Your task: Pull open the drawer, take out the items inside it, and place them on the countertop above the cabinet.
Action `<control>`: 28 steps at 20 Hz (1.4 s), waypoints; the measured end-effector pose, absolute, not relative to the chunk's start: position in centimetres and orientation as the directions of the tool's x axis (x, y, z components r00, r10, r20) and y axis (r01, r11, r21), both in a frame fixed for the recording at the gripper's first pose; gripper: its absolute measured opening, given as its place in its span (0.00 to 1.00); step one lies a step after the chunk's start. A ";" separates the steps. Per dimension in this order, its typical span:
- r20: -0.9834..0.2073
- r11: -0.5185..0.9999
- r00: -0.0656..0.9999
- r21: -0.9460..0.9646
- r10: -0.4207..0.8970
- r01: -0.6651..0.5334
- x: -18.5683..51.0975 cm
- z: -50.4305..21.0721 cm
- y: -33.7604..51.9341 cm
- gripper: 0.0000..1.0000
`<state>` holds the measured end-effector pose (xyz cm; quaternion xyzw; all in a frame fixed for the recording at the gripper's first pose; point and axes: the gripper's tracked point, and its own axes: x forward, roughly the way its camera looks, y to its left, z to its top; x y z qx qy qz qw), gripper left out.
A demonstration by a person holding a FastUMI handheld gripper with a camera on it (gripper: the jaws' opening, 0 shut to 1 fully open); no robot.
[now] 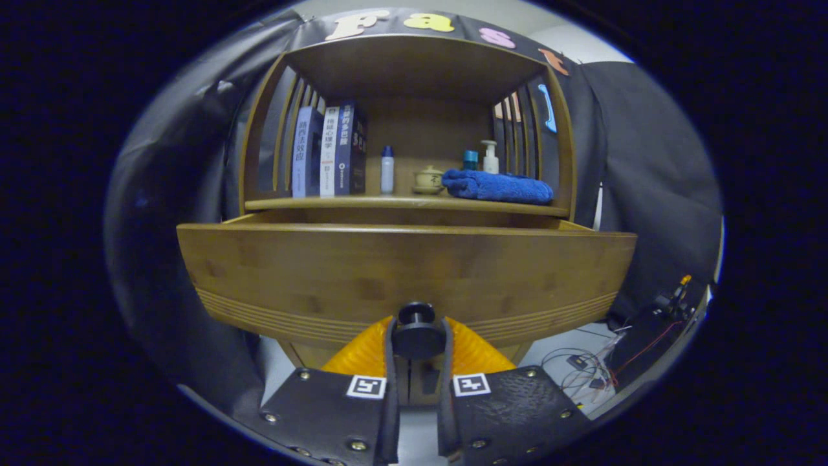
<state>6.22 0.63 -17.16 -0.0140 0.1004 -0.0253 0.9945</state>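
**Knob pinched, drawer front close ahead**

The hand-held gripper (417, 340) is clamped on the drawer's dark round knob (417, 331), one finger pressing on each side of it. The drawer (401, 272) stands pulled out from the wooden cabinet, its broad front panel just beyond the fingers. That panel hides the drawer's inside, so whatever lies in it cannot be made out.

Above and behind the drawer's top edge runs the counter (362, 204). On it, from one side to the other, stand three upright books (328, 156), a small white bottle with a blue cap (387, 169), a lidded cup on a saucer (428, 180), and a folded blue towel (498, 186). Behind the towel, a teal-capped container (470, 159) and a white pump bottle (490, 157) are partly covered. Slatted sides and a wooden top enclose the counter.

Below the cabinet, loose cables (582, 366) lie on a pale floor.
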 end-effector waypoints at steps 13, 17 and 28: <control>-0.184 0.999 0.983 0.049 0.012 -0.003 0.9 -17.7 0.7 0.33; -0.157 0.999 0.988 0.042 -0.014 0.021 -0.7 -13.9 0.6 0.75; -0.282 0.998 0.958 -0.032 -0.055 0.047 3.4 -6.9 1.0 0.97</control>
